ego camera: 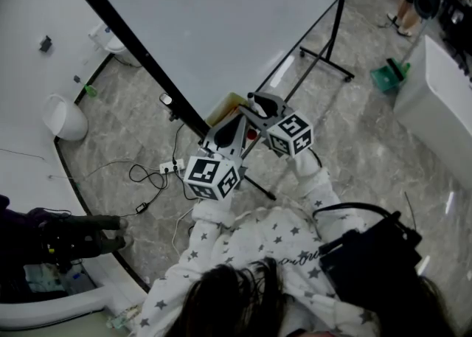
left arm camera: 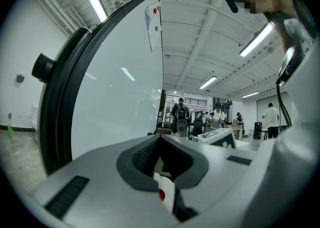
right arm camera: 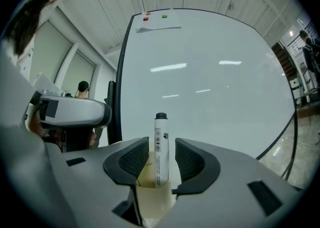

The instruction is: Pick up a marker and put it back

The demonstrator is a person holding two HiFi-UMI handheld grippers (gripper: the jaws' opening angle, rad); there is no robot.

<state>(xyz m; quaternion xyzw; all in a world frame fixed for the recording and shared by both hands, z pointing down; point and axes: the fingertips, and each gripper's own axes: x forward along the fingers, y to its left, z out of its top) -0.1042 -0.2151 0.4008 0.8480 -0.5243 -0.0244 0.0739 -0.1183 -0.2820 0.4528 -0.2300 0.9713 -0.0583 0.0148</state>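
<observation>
Your right tongs [right arm camera: 161,161] are standing open astride the upright white black-capped marker [right arm camera: 160,142], long axis vertical; left tongs [left arm camera: 163,166] are gripping its cream paper cup [right arm camera: 149,198].

We stand in a big lab hall: a rolling whiteboard [ego camera: 221,26], marble floor [ego camera: 354,151], ceiling strip lights [left arm camera: 97,2], and people wearing gear [left arm camera: 180,114].

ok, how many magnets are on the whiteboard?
2. A red magnet and a green magnet sit side by side near the whiteboard's top edge, above a sheet of paper. The board's lower part is out of sight, so more may be hidden.
</observation>
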